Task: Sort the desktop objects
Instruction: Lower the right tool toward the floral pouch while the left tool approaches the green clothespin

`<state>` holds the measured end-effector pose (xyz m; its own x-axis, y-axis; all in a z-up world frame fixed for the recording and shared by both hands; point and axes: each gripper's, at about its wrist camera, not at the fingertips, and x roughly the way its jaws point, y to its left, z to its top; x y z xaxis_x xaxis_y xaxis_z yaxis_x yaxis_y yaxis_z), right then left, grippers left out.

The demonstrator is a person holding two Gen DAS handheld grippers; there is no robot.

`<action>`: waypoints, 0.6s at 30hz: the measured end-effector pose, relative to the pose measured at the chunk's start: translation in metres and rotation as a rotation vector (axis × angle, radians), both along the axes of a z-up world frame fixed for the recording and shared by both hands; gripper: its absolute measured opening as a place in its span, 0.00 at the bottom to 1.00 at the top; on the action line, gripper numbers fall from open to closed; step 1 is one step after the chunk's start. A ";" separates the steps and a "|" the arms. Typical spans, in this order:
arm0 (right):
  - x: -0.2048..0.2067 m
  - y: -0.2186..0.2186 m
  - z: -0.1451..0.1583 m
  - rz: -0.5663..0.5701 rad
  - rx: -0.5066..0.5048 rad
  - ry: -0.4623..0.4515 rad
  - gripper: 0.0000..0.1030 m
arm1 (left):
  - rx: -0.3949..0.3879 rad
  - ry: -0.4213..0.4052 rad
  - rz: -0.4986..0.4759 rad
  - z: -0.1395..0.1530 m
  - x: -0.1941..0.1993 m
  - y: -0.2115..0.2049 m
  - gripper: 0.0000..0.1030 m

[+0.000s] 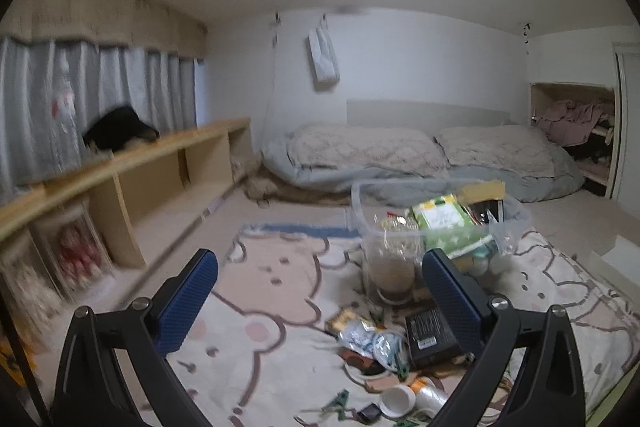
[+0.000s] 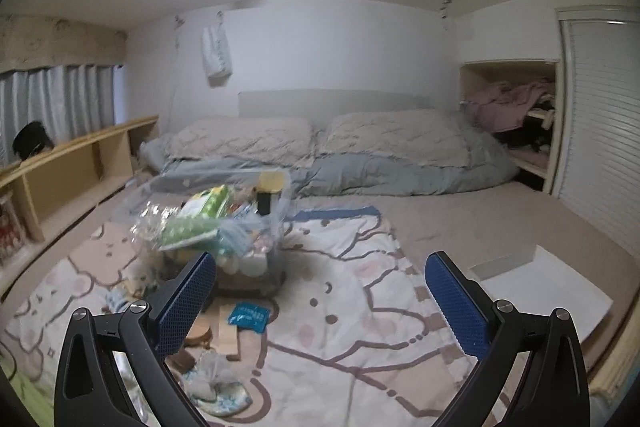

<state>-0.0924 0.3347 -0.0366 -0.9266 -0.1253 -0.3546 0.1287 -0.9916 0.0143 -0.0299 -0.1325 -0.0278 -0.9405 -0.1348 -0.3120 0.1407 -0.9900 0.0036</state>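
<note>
Both tongs are spread wide with nothing between their blue pads. The left gripper (image 1: 320, 291) hangs above a cartoon-bear blanket (image 1: 256, 311) spread on the carpeted floor, and the right gripper (image 2: 320, 291) hangs above the same blanket (image 2: 360, 307) further to the right.

A clear plastic bin (image 1: 360, 203) stands on the blanket toward its far edge, heaped with things: a green-and-white packet (image 1: 444, 223) lies tilted on top, with crinkled clear wrapping (image 1: 508, 231) beside it. In the right wrist view the bin (image 2: 280, 227) sits left of centre, the green packet (image 2: 200, 215) leaning out over its near-left rim.

In front of the bin, loose objects lie scattered on the blanket: a black box (image 1: 430, 335) flat, just beside the left gripper's right pad; a crumpled blue-and-white wrapper (image 1: 372, 343) touching its left side; a white cup (image 1: 398, 401) on its side near the blanket's near edge; and small green bits that may be circuit boards, too blurred to be sure. The right wrist view shows a blue sachet (image 2: 249, 317) and pale wooden pieces (image 2: 226, 337) on the blanket near its left pad.

A flat white board (image 2: 548, 291) lies on the carpet off the blanket's right edge. Bedding (image 2: 360, 151) lies along the far wall.
</note>
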 end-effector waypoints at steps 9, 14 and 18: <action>-0.024 -0.011 -0.038 0.090 0.040 -0.052 1.00 | 0.089 -0.050 0.042 -0.038 -0.020 -0.037 1.00; -0.038 -0.026 -0.070 0.151 0.096 -0.118 1.00 | 0.054 -0.075 0.061 -0.064 -0.026 -0.046 1.00; -0.050 -0.039 -0.099 0.187 0.141 -0.187 1.00 | 0.039 -0.133 0.032 -0.088 -0.031 -0.048 1.00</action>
